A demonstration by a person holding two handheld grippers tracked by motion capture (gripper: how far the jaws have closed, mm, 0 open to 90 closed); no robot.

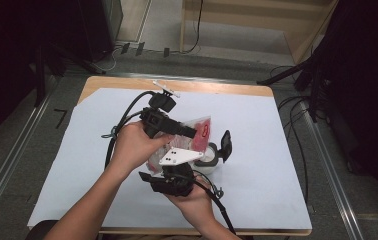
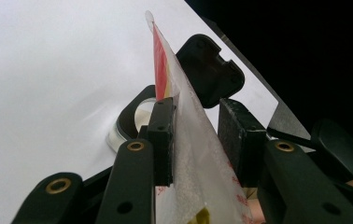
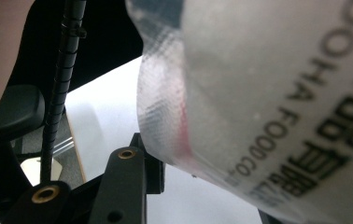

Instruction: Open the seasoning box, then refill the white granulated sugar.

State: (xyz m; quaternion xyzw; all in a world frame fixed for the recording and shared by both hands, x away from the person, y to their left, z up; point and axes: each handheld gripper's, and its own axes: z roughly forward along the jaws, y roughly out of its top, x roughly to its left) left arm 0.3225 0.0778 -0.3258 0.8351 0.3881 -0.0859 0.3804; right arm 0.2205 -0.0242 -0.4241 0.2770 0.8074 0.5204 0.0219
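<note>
High view: I hold both hand-held grippers, left (image 1: pixel 189 131) and right (image 1: pixel 173 172), clamped on the pouch (image 1: pixel 197 131); its contents remain unpoured into the container (image 1: pixel 212 159) at 3 o'clock.

Both forearms enter from the 6 o'clock edge of the high view and converge near the table's centre. The left hand (image 1: pixel 134 145) grasps the left gripper (image 1: pixel 197 132), which points toward 3 o'clock; in the left gripper view its jaws stand partly closed, a plastic packet (image 2: pixel 191 140) lying against the left pad. The right hand (image 1: pixel 194 202) holds the right gripper (image 1: pixel 177 167) from below, pointing toward 12 o'clock, jaws partly closed.
</note>
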